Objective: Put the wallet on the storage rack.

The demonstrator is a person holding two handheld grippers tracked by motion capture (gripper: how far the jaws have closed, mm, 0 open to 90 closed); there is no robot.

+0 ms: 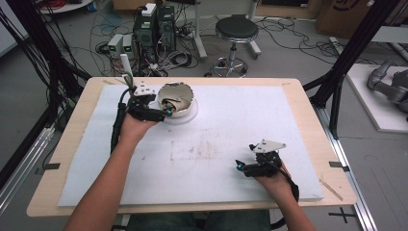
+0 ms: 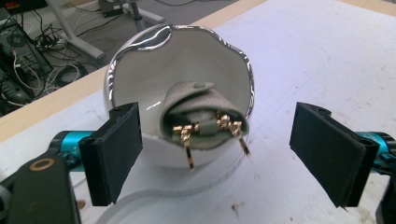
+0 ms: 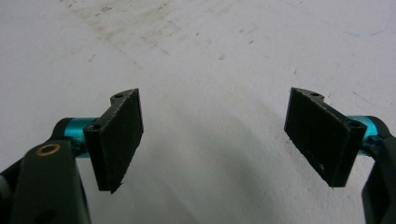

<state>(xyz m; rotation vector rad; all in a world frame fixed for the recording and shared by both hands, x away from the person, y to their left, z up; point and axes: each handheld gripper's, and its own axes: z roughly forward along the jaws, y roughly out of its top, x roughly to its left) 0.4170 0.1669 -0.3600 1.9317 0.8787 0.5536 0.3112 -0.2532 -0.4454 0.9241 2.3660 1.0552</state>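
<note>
Left gripper (image 2: pixel 215 154), jaws apart, lines up on the tipped white bowl (image 2: pixel 140 84) with the grey pouch (image 2: pixel 205 100) at upper-left of the surface (image 1: pixel 269 120), probably for grabbing; right gripper (image 3: pixel 212 140), jaws apart, idles lower right.

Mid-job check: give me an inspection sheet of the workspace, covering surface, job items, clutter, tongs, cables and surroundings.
Surface: white foam sheet on a wooden table, with brownish stains near the middle.
Job's things: white bowl with a silver scalloped rim, tipped on its side on a white plate; inside it a grey pouch with gold clasps.
Clutter: nothing seen.
Tongs: left tongs open, just in front of the bowl's mouth; right tongs open above bare sheet.
Cables: a black cable trails from the left tongs; loose wires on the floor.
Surroundings: round stool, computer towers, black frame posts.
</note>
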